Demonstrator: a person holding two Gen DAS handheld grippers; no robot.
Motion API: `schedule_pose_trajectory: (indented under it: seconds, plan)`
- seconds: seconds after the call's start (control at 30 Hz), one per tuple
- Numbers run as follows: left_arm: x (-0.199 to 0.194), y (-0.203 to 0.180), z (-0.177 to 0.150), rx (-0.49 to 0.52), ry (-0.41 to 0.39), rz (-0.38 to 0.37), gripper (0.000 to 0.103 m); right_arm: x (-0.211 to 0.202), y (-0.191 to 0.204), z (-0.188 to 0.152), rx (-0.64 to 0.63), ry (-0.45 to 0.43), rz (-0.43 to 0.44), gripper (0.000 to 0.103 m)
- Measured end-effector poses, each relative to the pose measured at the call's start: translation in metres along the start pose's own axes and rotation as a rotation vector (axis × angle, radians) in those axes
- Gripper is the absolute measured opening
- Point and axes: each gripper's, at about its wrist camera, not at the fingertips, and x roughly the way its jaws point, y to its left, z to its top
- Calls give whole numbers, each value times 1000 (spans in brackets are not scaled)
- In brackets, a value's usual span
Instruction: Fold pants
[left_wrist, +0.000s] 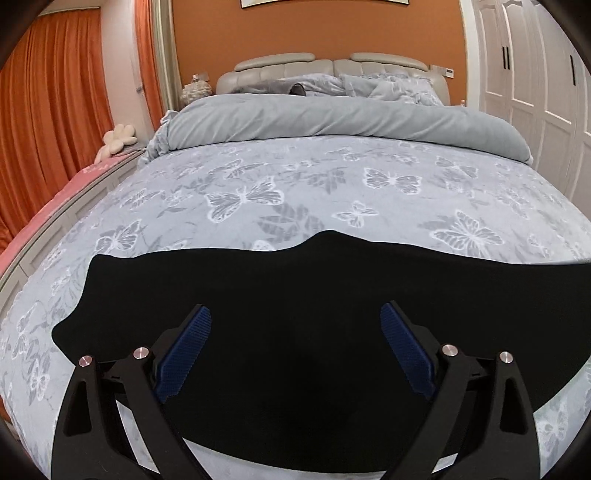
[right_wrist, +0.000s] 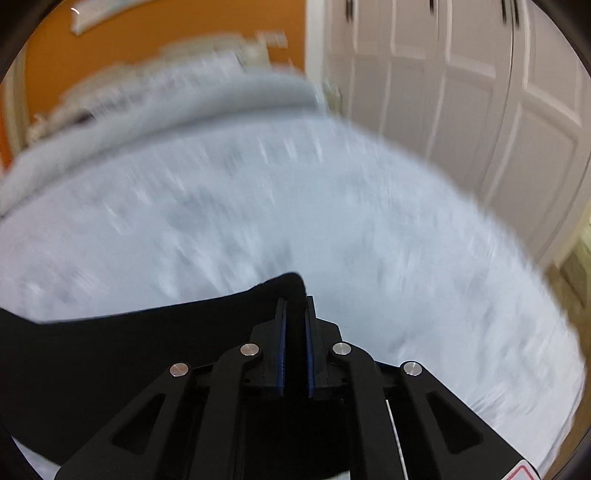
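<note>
Black pants (left_wrist: 295, 302) lie spread across the near part of a bed with a grey butterfly-print cover (left_wrist: 295, 184). My left gripper (left_wrist: 295, 321) is open, its blue pads (left_wrist: 188, 350) wide apart just above the pants, holding nothing. In the right wrist view, which is motion-blurred, my right gripper (right_wrist: 295, 306) is shut on an edge of the pants (right_wrist: 147, 332), and the cloth rises to a peak at the fingertips above the bed (right_wrist: 332, 221).
A rolled grey duvet (left_wrist: 332, 114) and pillows (left_wrist: 384, 85) lie at the head of the bed. Orange curtains (left_wrist: 48, 110) hang at the left. White wardrobe doors (right_wrist: 461, 92) stand at the right, beyond the bed's edge.
</note>
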Motion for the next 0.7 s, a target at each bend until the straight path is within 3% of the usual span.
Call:
schedule_pose_trajectory:
  seconds: [0.03,0.07,0.1,0.13,0.2,0.23,0.3,0.37,0.5,0.6,0.7]
  plan:
    - [3,1,0,-3,11,4,91,15,-1,-9,11,38,6,13]
    - [5,2,0,-5,17,11,91,10,1,-12,9,-19,-9,21]
    - [7,5,1,-10,22,27,91,3,5,-6,-4,-12,-44,38]
    - [8,8,2,-20,25,44,91,-5,8,0,-8,-2,-69,39]
    - [7,21,6,-66,30,71,91,-45,18,9,13,-114,-91,43]
    - [5,29,9,-96,29,86,91,-65,28,11,9,-169,-67,46]
    - [1,45,15,-149,28,128,91,-97,68,15,-56,-177,80,47]
    - [-6,62,19,-196,22,176,91,-118,130,6,-157,-165,235,47]
    - [-18,91,24,-288,21,143,92,-119,278,-27,-384,-34,514,45]
    - [-25,107,25,-324,8,135,92,-96,387,-50,-520,22,573,45]
    - [-24,109,27,-296,12,135,92,-66,458,-57,-583,60,573,45]
